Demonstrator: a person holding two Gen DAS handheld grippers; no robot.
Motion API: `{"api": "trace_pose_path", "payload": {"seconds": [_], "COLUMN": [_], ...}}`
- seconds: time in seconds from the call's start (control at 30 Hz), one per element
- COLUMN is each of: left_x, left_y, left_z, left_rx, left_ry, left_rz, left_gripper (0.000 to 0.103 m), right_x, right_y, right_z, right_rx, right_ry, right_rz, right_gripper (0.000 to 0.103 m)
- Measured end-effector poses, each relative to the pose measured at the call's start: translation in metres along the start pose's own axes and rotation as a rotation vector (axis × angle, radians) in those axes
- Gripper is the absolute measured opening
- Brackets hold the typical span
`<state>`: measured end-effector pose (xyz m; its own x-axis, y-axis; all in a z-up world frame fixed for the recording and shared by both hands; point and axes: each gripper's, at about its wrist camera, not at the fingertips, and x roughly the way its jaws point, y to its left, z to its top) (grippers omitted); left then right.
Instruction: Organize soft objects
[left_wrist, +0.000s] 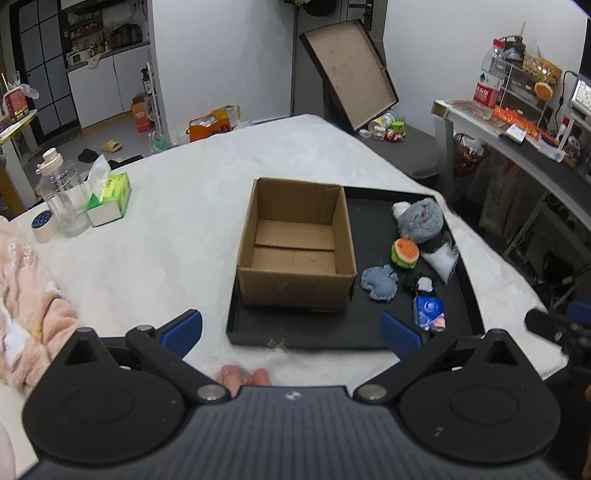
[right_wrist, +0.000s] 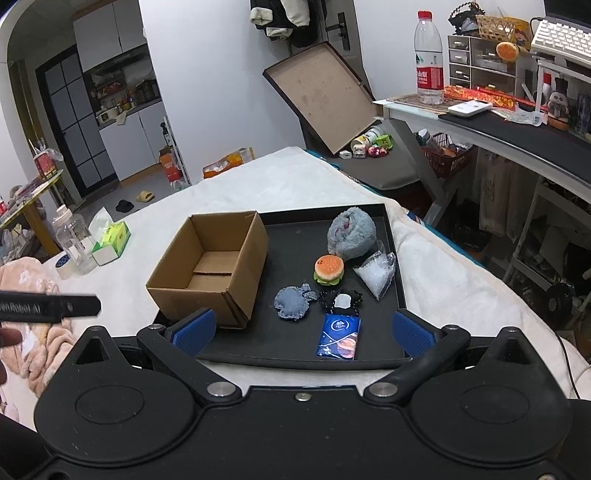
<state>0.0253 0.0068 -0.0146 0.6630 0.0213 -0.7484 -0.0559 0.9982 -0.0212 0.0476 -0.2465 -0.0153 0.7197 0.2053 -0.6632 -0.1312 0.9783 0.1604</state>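
Left hand-held gripper (left_wrist: 291, 334): fingers apart, holding nothing.
Right hand-held gripper (right_wrist: 303, 329): apart, holding nothing.
Soft objects: burger toy (right_wrist: 328, 270), grey plush (right_wrist: 352, 232) on the tray's (right_wrist: 295, 354) right half.
Cardboard box (right_wrist: 210, 269): tray's left half.
Writing: unreadable on blue packet (right_wrist: 339, 336).

- A lived-in home, likely a small apartment, is showing in both views.
- A white blanket (right_wrist: 258, 177) is covering what is probably a bed, with pink bedding (left_wrist: 26, 295) bunching at its left edge.
- A kitchen nook (right_wrist: 122, 92) is showing in the far left corner, its shelves carrying jars and bottles, though they are too small to read.
- Slippers (right_wrist: 144, 196) are lying on the floor beyond the blanket's far edge.
- A desk (right_wrist: 517, 129) on the right is carrying a water bottle (right_wrist: 429, 59), a small drawer unit (right_wrist: 480, 59) and a keyboard (right_wrist: 561, 35).
- Clothes (right_wrist: 280, 14) are hanging beside a door.
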Motion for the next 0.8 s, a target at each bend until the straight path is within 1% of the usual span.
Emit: {"api": "trace_pose_path", "payload": {"seconds": [0.07, 0.23, 0.33, 0.57, 0.8], "left_x": [0.002, 0.013, 0.02, 0.032, 0.05], "left_y": [0.0, -0.003, -0.002, 0.004, 0.011], "left_z": [0.003, 0.005, 0.005, 0.003, 0.011], "left_rx": [0.01, 0.054, 0.057, 0.062, 0.062], "left_ry": [-0.011, 0.001, 0.009, -0.005, 0.024], "left_rz": [-0.02, -0.015, -0.014, -0.029, -0.026], "left_gripper": [0.102, 0.102, 0.101, 0.101, 0.1], "right_x": [0.004, 0.014, 0.02, 0.036, 0.056], "right_y": [-0.002, -0.007, -0.008, -0.011, -0.017], "right_z": [-0.001, -0.001, 0.0, 0.004, 0.011], "right_rx": [-0.001, 0.004, 0.0, -0.003, -0.001], "right_ry": [0.007, 0.021, 0.025, 0.033, 0.047], "right_rz": [-0.003, -0.005, -0.001, 0.016, 0.015], "right_gripper": [0.103, 0.103, 0.103, 0.103, 0.103]}}
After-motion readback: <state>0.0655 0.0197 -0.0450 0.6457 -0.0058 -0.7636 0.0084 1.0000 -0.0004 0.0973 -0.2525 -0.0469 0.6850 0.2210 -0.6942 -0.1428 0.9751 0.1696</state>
